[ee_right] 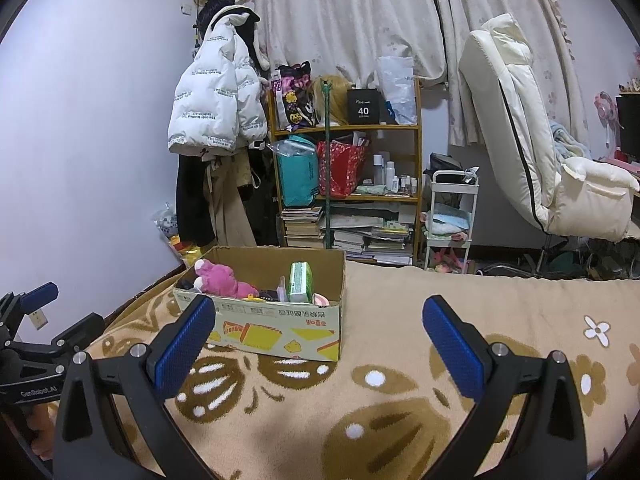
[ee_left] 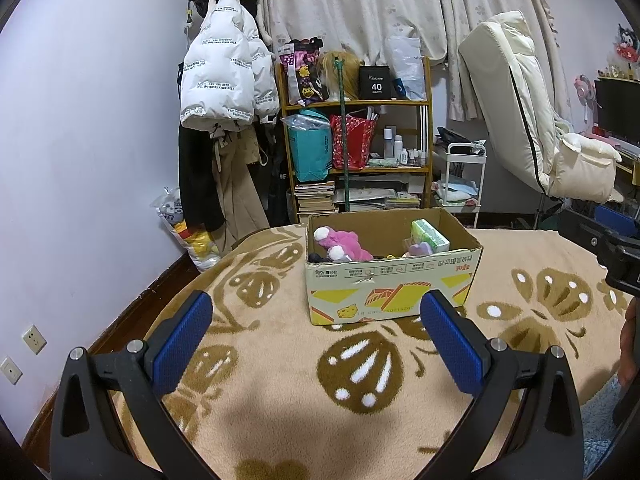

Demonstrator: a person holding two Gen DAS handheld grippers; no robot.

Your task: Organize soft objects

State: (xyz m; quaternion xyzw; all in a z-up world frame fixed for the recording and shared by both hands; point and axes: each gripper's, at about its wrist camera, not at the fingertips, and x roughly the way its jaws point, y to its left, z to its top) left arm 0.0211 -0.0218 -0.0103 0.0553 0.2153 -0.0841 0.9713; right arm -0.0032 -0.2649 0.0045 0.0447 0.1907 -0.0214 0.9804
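Note:
A cardboard box (ee_left: 384, 280) (ee_right: 276, 328) stands on the beige patterned blanket (ee_left: 300, 400) (ee_right: 400, 400). Inside lie a pink plush toy (ee_left: 344, 242) (ee_right: 224, 278), a green tissue pack (ee_left: 430, 236) (ee_right: 300, 282) and several small soft items. My left gripper (ee_left: 318, 312) hangs open in front of the box, nothing between its blue pads. The right gripper (ee_right: 320, 316) is open too, set to the right of the box and short of it. In the right wrist view the left gripper (ee_right: 36, 332) shows at the left edge.
Behind the bed stand a wooden shelf (ee_left: 356, 140) (ee_right: 346, 168) packed with bags and books, a coat rack with a white jacket (ee_left: 224, 72), a white trolley (ee_left: 460, 176) and a cream chair (ee_left: 540, 128). A wall (ee_left: 80, 160) runs along the left.

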